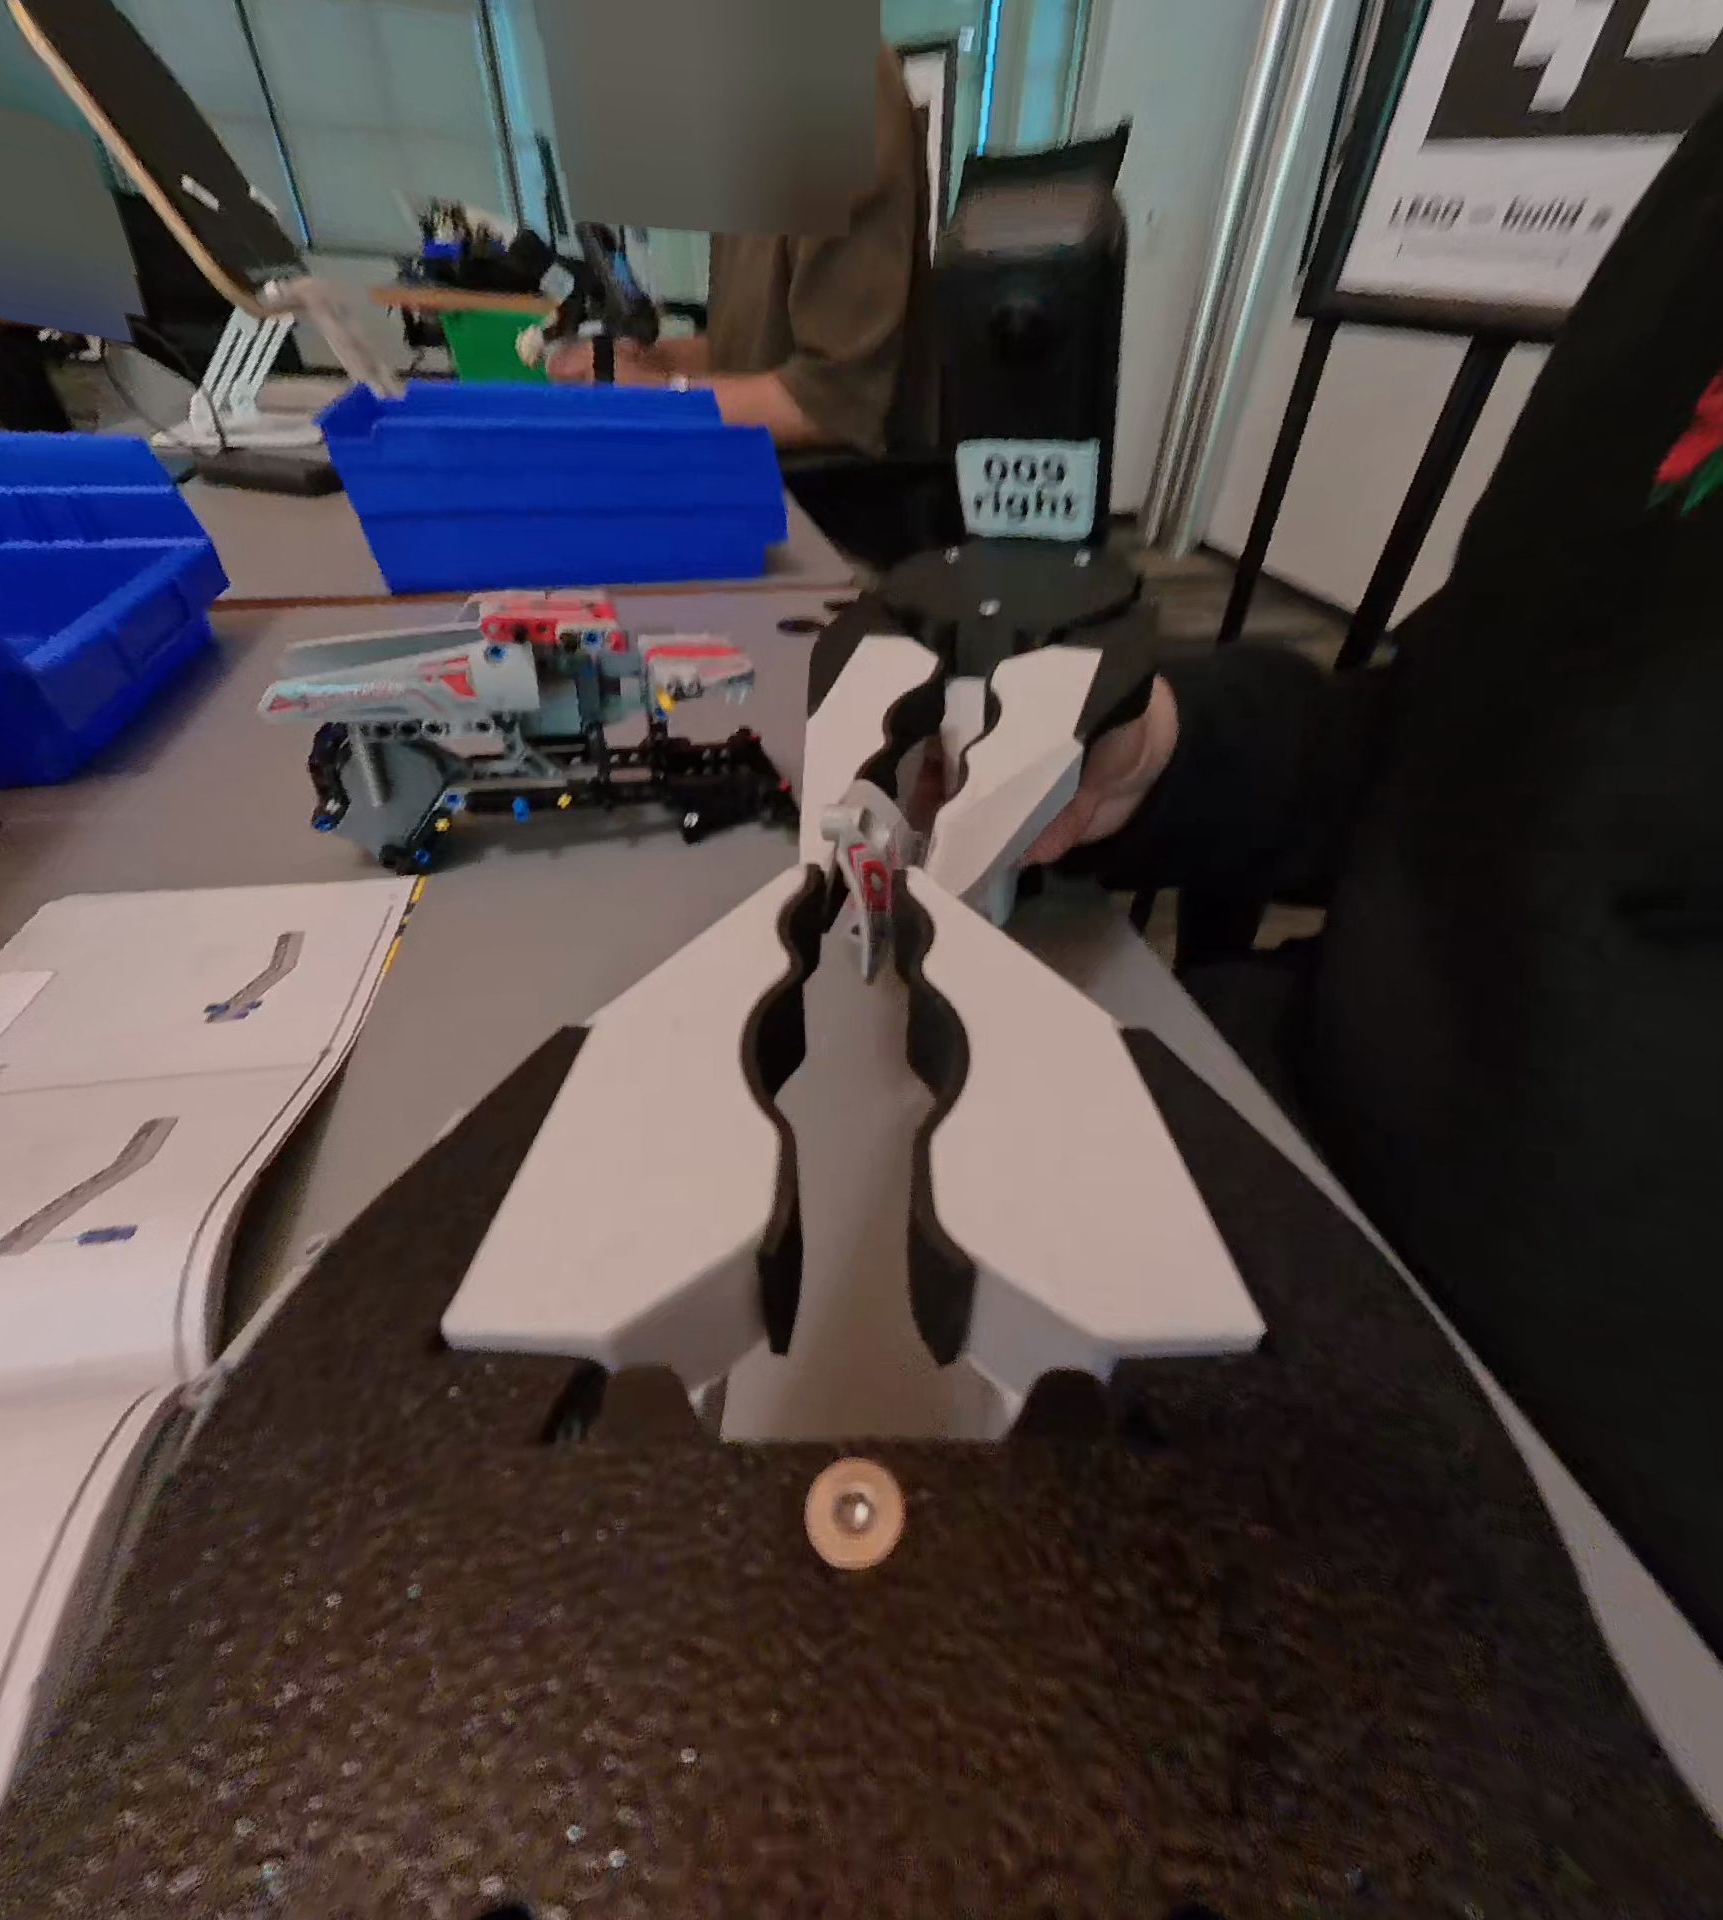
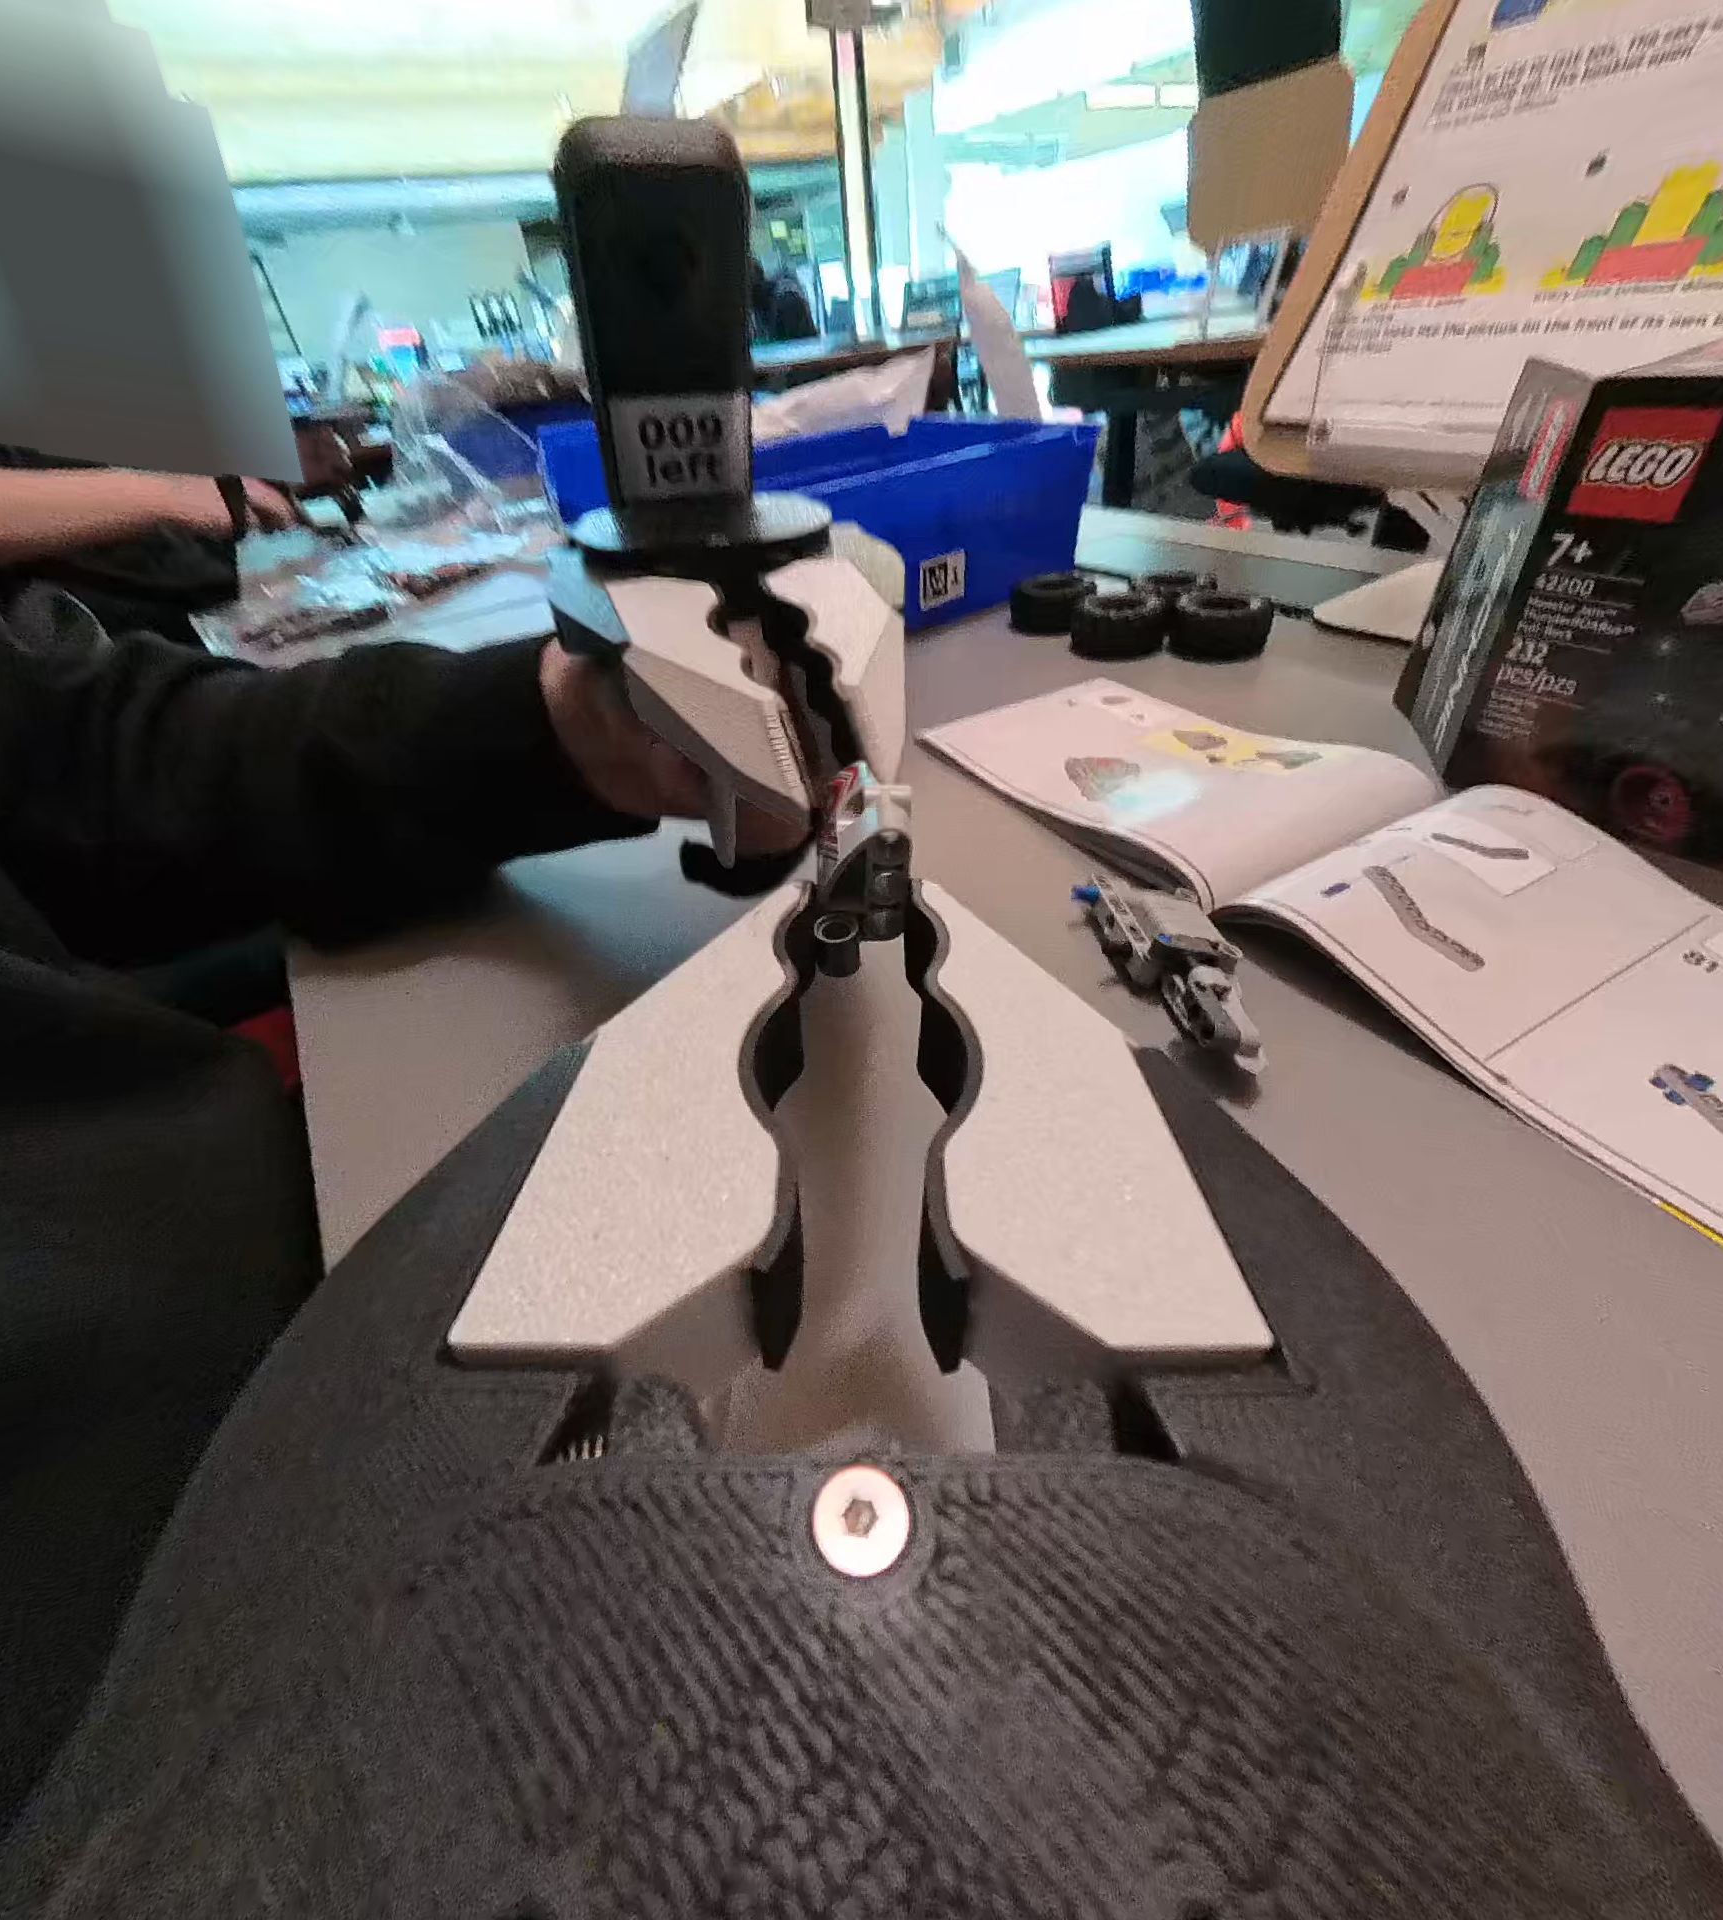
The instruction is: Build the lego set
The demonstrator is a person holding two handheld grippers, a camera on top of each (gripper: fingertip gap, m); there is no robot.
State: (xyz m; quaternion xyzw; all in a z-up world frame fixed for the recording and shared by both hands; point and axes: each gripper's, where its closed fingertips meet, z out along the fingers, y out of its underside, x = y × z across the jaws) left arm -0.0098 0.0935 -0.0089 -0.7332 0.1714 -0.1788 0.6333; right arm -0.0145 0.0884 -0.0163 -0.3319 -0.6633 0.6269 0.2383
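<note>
Both my claws meet tip to tip above the near table edge, sharing one small lego sub-assembly. My left gripper point(image 1: 862, 904) pinches its curved grey panel with red markings point(image 1: 872, 883) at the very fingertips. My right gripper point(image 2: 862, 914) is pressed onto the dark grey connector end point(image 2: 852, 914) of the same piece; a white cross-axle pin point(image 2: 886, 805) sticks up just past the tips. In the left wrist view the right gripper point(image 1: 924, 790) comes in from the far side, fingertips touching the panel.

Partly built truck model point(image 1: 524, 717) sits on the grey table point(image 1: 566, 945) beyond and left of the left gripper, well apart. Open instruction booklet point(image 1: 130, 1049) lies to the left, near.

From the right wrist view: a loose grey beam assembly with blue pins point(image 2: 1163, 951) lies on the table right of my tips, touching the booklet edge. Four black tyres point(image 2: 1143, 613) are clustered farther back, in front of a blue bin point(image 2: 940, 499). The set's box point(image 2: 1615, 613) stands far right. Two more blue bins point(image 1: 545, 488) sit behind the truck.

Nothing sits between the claws and the truck.
</note>
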